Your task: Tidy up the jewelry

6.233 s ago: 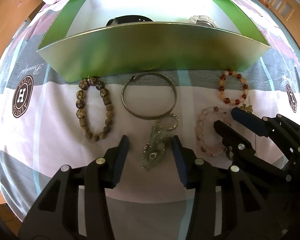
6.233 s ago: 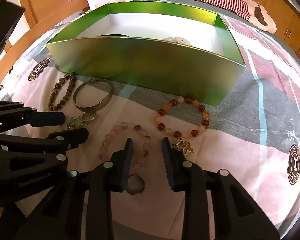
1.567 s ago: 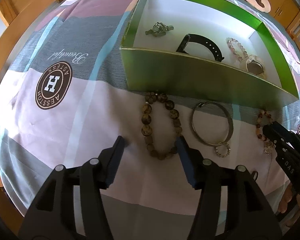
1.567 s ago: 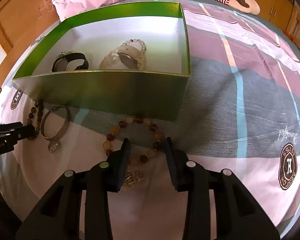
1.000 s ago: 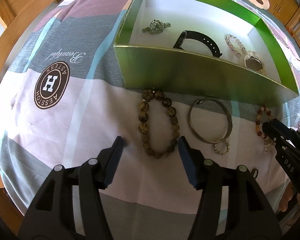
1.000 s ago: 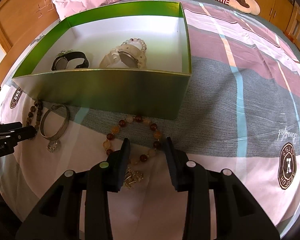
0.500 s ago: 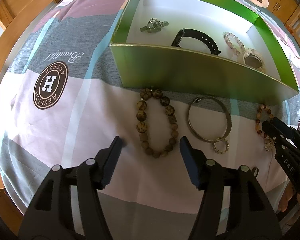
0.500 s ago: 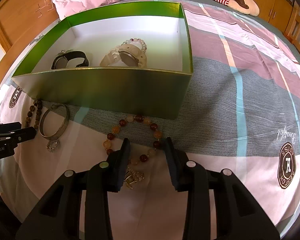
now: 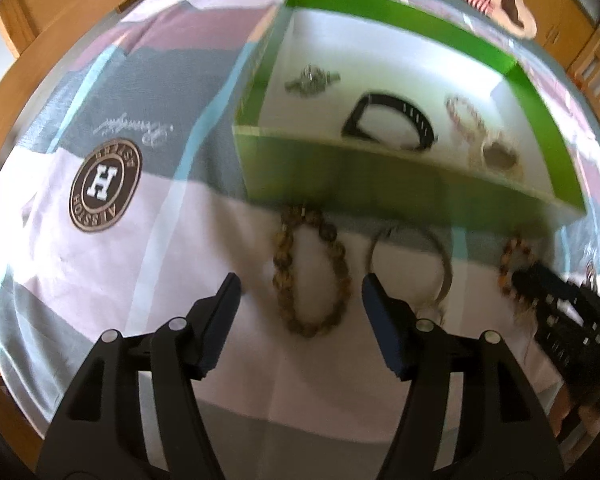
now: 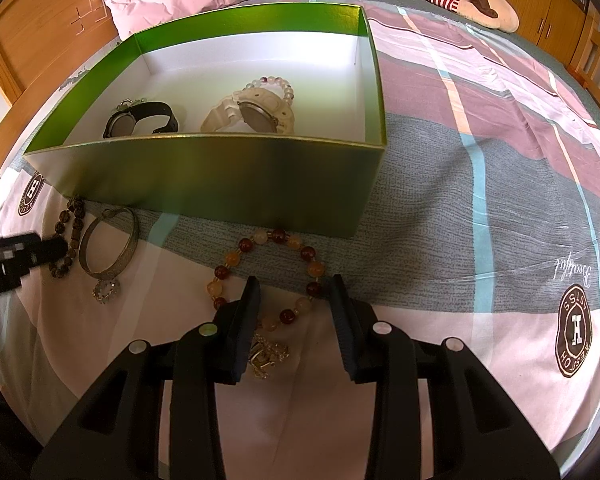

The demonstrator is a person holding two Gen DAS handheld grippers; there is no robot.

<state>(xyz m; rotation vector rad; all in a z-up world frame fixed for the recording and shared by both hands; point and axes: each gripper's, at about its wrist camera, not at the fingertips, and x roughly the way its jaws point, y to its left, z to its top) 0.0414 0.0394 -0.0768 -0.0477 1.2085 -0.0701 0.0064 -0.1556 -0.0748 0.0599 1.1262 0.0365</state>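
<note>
Left wrist view (motion-blurred). The left gripper (image 9: 300, 292) has its jaws spread wide and holds nothing; one brown wooden-bead bracelet (image 9: 309, 270) lies on the bedsheet (image 9: 100, 280) between the two fingertips. Just to its right lies one metal bangle (image 9: 410, 268), then one amber-and-red bead bracelet (image 9: 516, 264), partly covered by the right gripper (image 9: 540, 300) entering from the right edge. Behind these three pieces stands one green box (image 9: 340, 178) with a white interior. The box holds four visible items: one greenish pendant (image 9: 311, 79), one black watch (image 9: 390, 126), one pale bead bracelet (image 9: 466, 114) and one white watch (image 9: 500, 156).

Right wrist view (sharp). The right gripper (image 10: 294, 304) has its jaws moderately apart and holds nothing; the fingertips straddle the near arc of the amber-and-red bead bracelet (image 10: 268, 276). One small gold charm (image 10: 268, 354) lies on the sheet between the fingers, close to the gripper body. One small ring (image 10: 106, 290) touches the near rim of the metal bangle (image 10: 108, 246). The wooden-bead bracelet (image 10: 66, 240) lies beside the bangle, with the left gripper (image 10: 40, 252) over it. Inside the green box (image 10: 220, 184), the black watch (image 10: 140, 120), white watch (image 10: 256, 114) and pale bead bracelet (image 10: 274, 82) are visible.
</note>
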